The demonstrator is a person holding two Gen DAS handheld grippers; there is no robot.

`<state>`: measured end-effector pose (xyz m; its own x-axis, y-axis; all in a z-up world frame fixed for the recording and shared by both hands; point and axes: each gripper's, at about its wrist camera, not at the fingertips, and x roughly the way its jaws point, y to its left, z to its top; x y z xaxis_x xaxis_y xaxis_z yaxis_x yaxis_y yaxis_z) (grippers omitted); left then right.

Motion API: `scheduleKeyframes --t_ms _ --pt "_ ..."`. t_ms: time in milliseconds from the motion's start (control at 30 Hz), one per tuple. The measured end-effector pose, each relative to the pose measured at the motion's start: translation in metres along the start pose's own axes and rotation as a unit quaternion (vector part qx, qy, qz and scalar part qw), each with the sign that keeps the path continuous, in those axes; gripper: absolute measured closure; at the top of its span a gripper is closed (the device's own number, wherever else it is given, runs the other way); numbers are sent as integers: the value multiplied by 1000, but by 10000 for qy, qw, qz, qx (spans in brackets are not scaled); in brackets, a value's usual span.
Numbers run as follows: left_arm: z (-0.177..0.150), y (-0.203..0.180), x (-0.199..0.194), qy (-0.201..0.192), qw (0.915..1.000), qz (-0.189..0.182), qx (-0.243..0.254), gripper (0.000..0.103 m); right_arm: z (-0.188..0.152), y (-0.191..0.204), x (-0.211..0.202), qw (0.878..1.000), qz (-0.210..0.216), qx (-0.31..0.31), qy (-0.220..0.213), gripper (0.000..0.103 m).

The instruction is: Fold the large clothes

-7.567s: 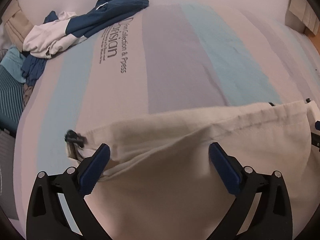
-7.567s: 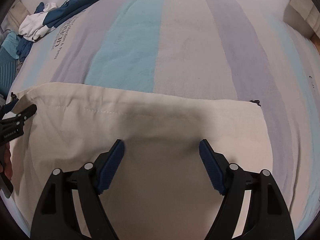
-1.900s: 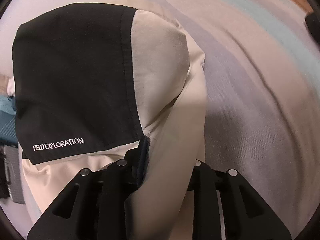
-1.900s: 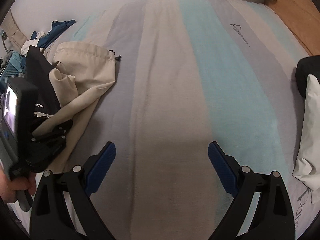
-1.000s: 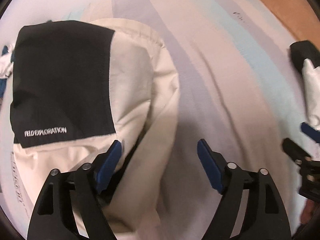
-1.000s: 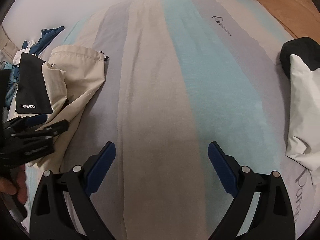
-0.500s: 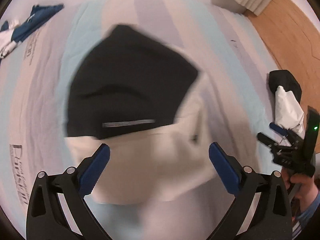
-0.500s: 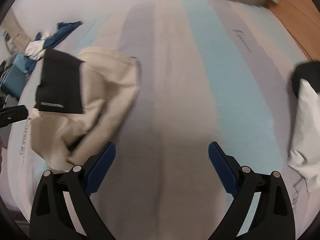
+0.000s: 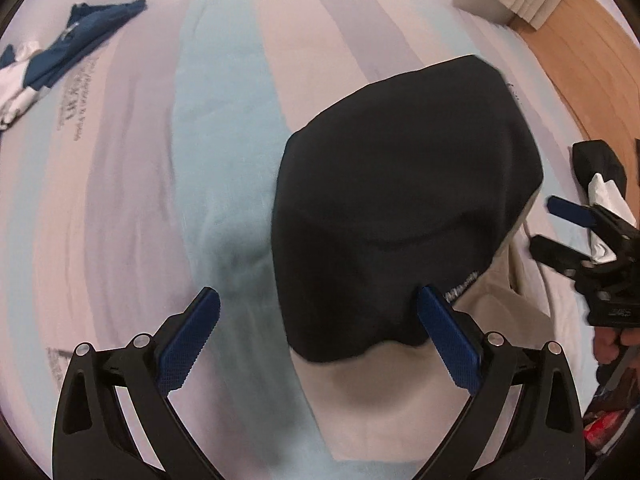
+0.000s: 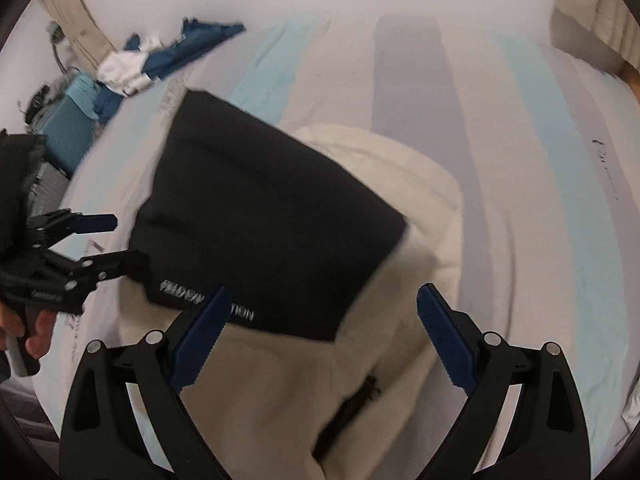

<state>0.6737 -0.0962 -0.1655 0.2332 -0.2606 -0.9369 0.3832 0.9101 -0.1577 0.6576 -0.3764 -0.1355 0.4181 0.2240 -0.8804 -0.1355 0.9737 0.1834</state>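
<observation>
A second ago the left gripper stood beside the cream-and-black folded jacket; its jaws have just been opening, and the bundle now lies loose below them, with only a black edge between the blue pads and neither pad pressing on it.

From the left wrist, the jacket's black panel faces up with cream cloth showing beneath it near the camera, resting on the striped bedsheet of pale blue, lilac and beige bands. The spread fingers suggest the garment has been let go so it can settle flat. At the right edge the other tool shows, a hand gripping its handle. A crumpled navy-and-white garment lies well apart at the far corner of the bed, and a black-and-white bundle sits at the right edge near the wooden floor.

From the right wrist, the right gripper hangs over the same jacket, its pads wide apart and gripping nothing, the cream body and a dark zip lying under them. White lettering runs along the black panel's near edge. The left tool stands just beside the jacket's left side. Both tools appear poised to pick a fresh edge for the next fold.
</observation>
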Motion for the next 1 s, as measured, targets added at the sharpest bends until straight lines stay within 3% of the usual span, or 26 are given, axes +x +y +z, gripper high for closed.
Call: scheduleKeyframes --t_ms 200,300,467,567,733,1000 --pt "8 12 39 144 9996 -251 14 5 13 -10 58 9975 -366 252 556 13" --pt "9 10 56 154 9995 -221 151 5 14 -13 76 9963 -534 256 624 13" --pt "5 26 90 438 9960 -711 -331 5 7 -27 101 9945 -585 328 804 11" --pt "6 33 92 533 9928 -952 -497 5 4 -39 98 9947 -427 438 824 11" --pt "-1 37 60 398 9943 -916 -364 6 -9 -68 68 9948 -351 533 797 10" --pt "-23 49 66 527 9886 -1283 -589 6 -43 -100 78 9865 77 951 1333 10"
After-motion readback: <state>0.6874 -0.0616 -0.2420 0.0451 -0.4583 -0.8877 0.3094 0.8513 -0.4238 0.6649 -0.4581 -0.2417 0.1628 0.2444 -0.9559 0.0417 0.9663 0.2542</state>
